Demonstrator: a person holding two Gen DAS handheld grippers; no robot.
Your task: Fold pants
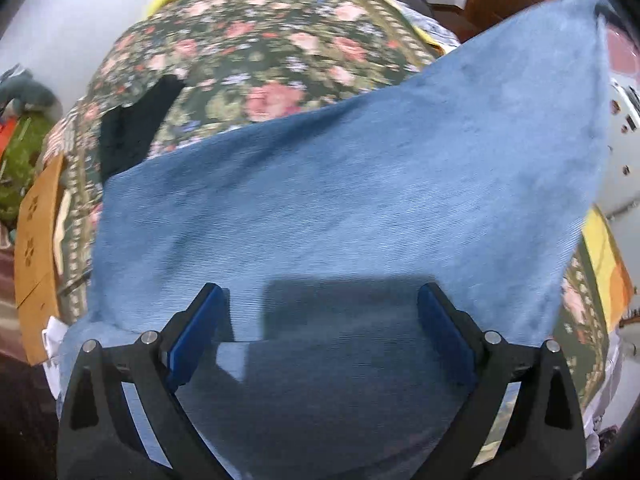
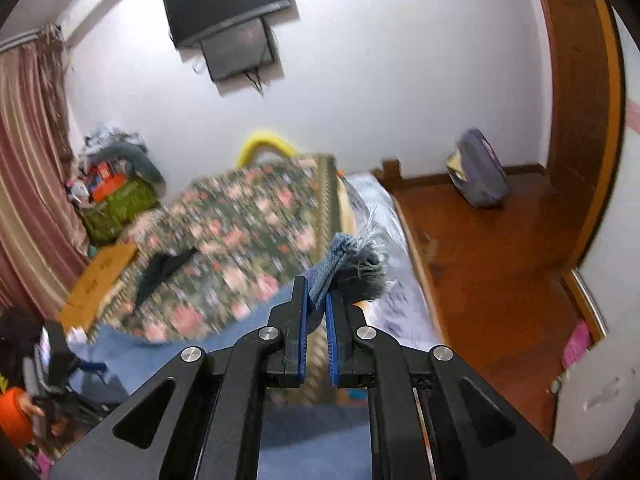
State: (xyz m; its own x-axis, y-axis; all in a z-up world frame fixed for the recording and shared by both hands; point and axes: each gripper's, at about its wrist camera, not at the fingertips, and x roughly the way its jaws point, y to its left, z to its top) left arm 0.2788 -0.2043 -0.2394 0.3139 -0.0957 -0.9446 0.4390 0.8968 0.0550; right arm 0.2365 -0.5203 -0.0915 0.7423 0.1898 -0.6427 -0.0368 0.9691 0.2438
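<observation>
Over the floral bedspread (image 1: 256, 40) I have the blue denim pants (image 1: 340, 200) stretched out, lifted off the bed at one end. From my left gripper (image 1: 318, 304), whose fingers stand spread wide with nothing between them, the cloth runs lengthwise from the near lower left up toward the far upper right corner. My right gripper (image 2: 318, 304) has its blue pads (image 2: 303, 320) pressed together on that frayed hem end, fringe sticking out beyond the tips. A dark garment (image 1: 132, 128) lies on the bedspread beside the pants, near a cardboard box (image 1: 36, 256).
</observation>
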